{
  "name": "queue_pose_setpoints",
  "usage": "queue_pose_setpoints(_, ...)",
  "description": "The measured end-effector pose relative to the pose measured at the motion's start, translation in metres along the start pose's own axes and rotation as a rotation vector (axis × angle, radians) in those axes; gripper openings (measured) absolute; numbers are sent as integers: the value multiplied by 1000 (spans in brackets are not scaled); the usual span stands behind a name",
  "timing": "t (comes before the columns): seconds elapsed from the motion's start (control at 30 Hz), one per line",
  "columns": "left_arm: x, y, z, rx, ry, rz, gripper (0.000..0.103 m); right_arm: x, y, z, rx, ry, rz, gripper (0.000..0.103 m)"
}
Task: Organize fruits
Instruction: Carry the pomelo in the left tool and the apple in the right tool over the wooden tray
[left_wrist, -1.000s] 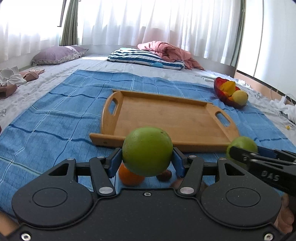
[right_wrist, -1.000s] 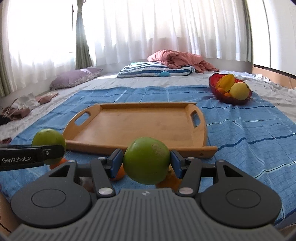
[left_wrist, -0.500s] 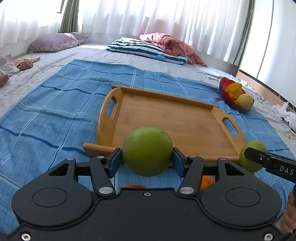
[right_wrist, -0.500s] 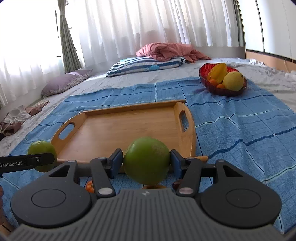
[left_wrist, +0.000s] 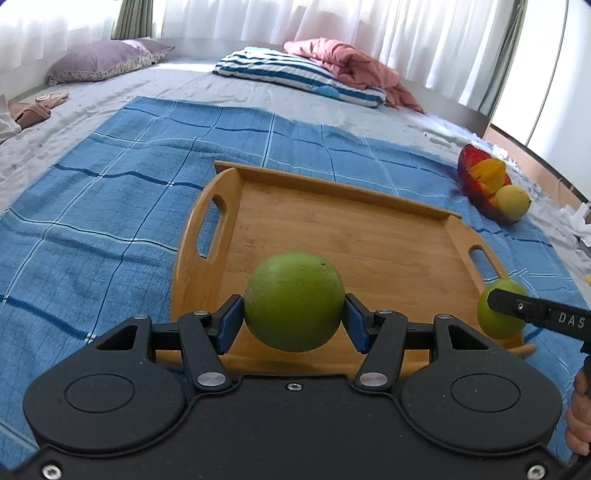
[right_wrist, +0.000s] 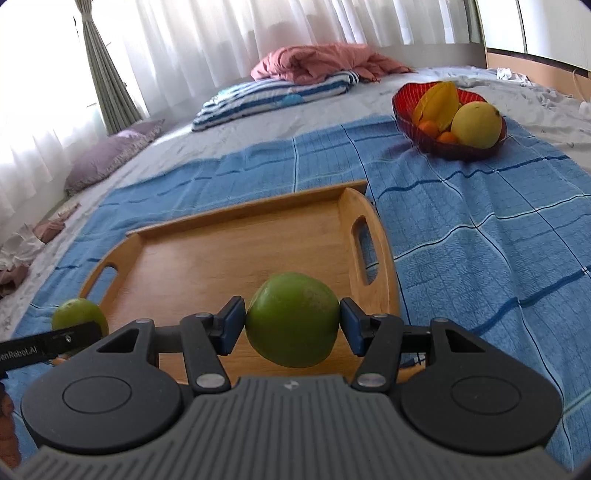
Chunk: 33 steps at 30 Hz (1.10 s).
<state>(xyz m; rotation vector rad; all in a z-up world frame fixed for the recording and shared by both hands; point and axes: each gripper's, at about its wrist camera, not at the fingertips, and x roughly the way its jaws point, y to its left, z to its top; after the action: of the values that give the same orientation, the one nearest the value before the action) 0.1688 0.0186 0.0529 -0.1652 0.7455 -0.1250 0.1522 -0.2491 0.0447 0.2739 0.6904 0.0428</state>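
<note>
My left gripper (left_wrist: 294, 319) is shut on a green round fruit (left_wrist: 294, 301) and holds it above the near left part of the wooden tray (left_wrist: 369, 236). My right gripper (right_wrist: 292, 326) is shut on a second green fruit (right_wrist: 292, 319) above the tray's (right_wrist: 229, 258) near right part. Each view shows the other gripper's fruit at the side: the right one (left_wrist: 496, 314) in the left wrist view, the left one (right_wrist: 79, 314) in the right wrist view. The tray's floor shows no fruit.
The tray lies on a blue checked blanket (left_wrist: 110, 206) on a bed. A red bowl (right_wrist: 448, 110) with yellow and orange fruit stands at the back right. A striped pillow (left_wrist: 299, 75), a pink blanket (left_wrist: 351, 62) and a purple pillow (left_wrist: 99, 61) lie further back.
Both grippers have risen and moved forward over the tray, each still holding its green fruit. The orange fruits on the blanket below have dropped out of view.
</note>
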Motion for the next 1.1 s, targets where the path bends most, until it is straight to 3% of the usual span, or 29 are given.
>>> queue_pose_setpoints(0.33,26,0,2,-4,32,16,56,11,-3,-4,-4,9,-6,59)
queue_pose_setpoints(1.1,26,2,-14,11,25,44,54,3,4,-12,-86,-23,-8,62)
